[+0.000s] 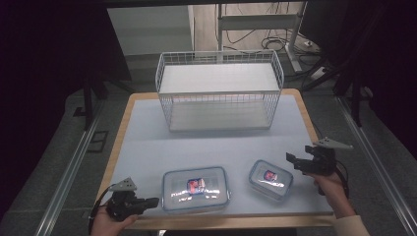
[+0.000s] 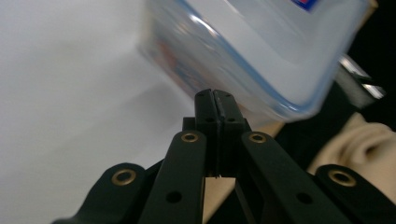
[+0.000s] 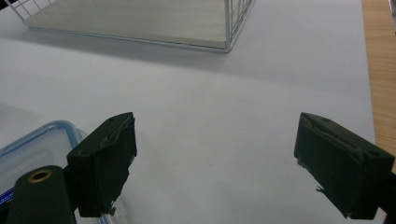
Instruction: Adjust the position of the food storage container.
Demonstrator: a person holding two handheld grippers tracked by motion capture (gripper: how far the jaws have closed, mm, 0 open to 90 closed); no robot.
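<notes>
— Closest to me, what do you see?

— Black jaws of my left gripper (image 2: 215, 100), pressed flat together with nothing between them, their tips just beside a corner of the large food container (image 1: 196, 188). No earlier moment to compare, so that is all I say of them.

— And the container itself?

— Clear plastic, rectangular with rounded corners, a blue-edged lid and a red and blue label on top. It lies near the front edge of the table, with a small food container (image 1: 270, 179) of the same kind to its right, apart from it.

— Your other hand?

— My right gripper (image 1: 298, 162) hangs just right of the small one, jaws spread wide, holding nothing.

— What's around?

— A pale grey mat (image 1: 147, 142) covers the wooden table (image 1: 123, 118). Farther back stands a white wire basket (image 1: 220, 91), and beyond it a dark room with cables on the floor.
</notes>
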